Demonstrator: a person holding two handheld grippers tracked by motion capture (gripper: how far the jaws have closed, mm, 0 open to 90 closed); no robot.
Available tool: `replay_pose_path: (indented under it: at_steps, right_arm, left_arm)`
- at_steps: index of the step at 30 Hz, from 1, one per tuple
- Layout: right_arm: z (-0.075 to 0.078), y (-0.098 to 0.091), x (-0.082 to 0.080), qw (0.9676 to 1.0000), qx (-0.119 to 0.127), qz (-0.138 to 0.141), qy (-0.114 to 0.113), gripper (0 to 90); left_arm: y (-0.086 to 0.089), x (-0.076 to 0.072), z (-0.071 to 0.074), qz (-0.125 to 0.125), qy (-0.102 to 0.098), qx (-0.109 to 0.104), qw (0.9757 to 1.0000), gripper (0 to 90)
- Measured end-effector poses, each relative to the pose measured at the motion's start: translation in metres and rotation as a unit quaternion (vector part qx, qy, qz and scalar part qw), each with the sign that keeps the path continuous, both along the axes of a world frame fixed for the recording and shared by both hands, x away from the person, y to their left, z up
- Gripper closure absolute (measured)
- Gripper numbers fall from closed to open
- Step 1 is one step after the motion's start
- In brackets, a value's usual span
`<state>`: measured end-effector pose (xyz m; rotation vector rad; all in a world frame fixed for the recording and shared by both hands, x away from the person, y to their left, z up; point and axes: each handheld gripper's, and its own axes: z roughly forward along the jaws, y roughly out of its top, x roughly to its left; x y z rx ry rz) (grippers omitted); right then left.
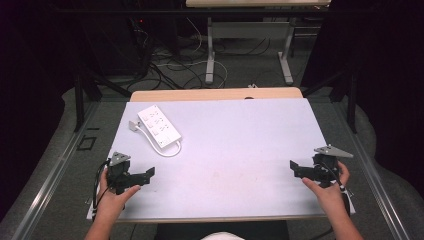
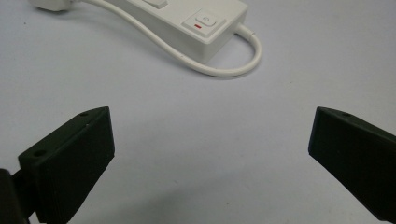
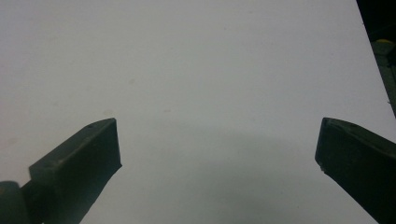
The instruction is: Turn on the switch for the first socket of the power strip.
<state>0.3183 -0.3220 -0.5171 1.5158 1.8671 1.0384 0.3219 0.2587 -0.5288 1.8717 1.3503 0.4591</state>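
On the white table [image 1: 240, 150], a white power strip [image 1: 159, 126] lies flat at the far left, its cord [image 1: 167, 150] looping round the near end and its plug [image 1: 133, 125] just beside it. Nearer the person, the left gripper [image 1: 147, 176] rests close to the strip, jaws spread wide with nothing between them. Well apart, at the right edge, the right gripper [image 1: 295, 168] also stands wide open and empty.

Both hands rest low, left claw [image 1: 146, 176] and right claw [image 1: 295, 168] gaping wide, pointing inward.
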Motion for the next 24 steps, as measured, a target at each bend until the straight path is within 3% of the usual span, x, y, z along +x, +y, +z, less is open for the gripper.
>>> replay_pose_path:
  at_steps: [2,8,17,21,24]
  right_arm:
    - [0.001,0.0,-0.002,1.0,0.002,-0.001,-0.009,0.0]
    - [-0.001,0.001,-0.003,0.9999,0.009,-0.003,-0.009,0.0]
    - [0.0,0.011,-0.003,0.999,0.005,0.043,-0.008,0.0]
    - [0.002,0.013,-0.004,0.9988,0.006,0.045,-0.015,0.0]
    - [0.0,0.014,-0.003,0.9988,0.011,0.046,-0.011,0.0]
  left_arm:
    - [-0.003,0.0,0.0,-0.004,-0.007,-0.003,1.0,0.2]
    - [-0.009,0.0,0.003,-0.009,-0.003,-0.003,0.9999,0.3]
    - [-0.012,-0.001,0.006,-0.002,0.001,-0.012,0.9999,0.3]
    - [-0.012,-0.001,0.01,-0.001,0.009,-0.025,0.9996,0.6]
    - [-0.013,-0.001,0.014,-0.001,0.01,-0.024,0.9997,1.7]
